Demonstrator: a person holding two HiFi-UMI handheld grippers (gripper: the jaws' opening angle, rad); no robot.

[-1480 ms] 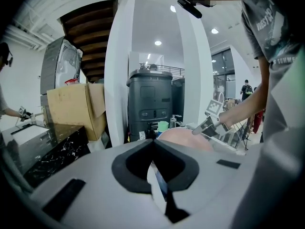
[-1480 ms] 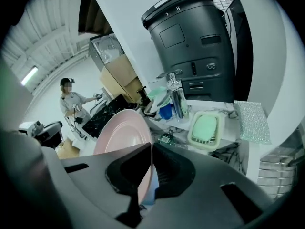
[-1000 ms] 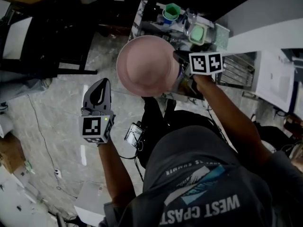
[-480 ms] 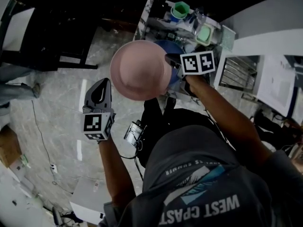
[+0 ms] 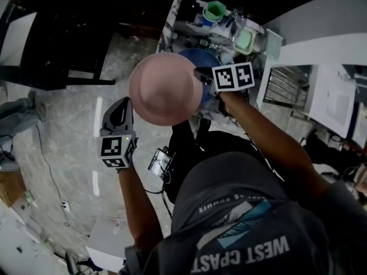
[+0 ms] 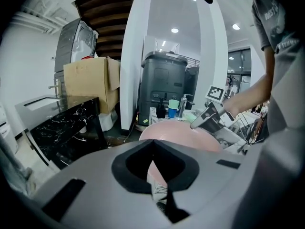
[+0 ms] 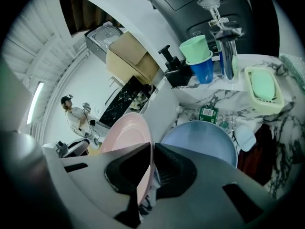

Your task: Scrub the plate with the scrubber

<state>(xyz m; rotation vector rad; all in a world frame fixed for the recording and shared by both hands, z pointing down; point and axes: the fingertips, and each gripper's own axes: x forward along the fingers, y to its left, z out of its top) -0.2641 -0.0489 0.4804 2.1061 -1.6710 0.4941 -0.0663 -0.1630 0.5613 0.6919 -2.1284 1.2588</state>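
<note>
Shifting left, pink plate [image 5: 163, 87] in right hand-held gripper [image 5: 202, 74], jaws loosening, left hand-held gripper [image 5: 127, 102] closed

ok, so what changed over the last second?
The right gripper carried the pink plate leftward in the head view, closer to the left gripper. That uncovered a blue plate on the counter behind it. The right gripper's jaws have just been opening slightly, with the pink plate's rim still between them. Unchanged: the left gripper stays shut, holds nothing and is clear of the pink plate.

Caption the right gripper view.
Right gripper, jaws just eased wider, grips pink plate by its rim; blue plate lies on marble counter.
</note>
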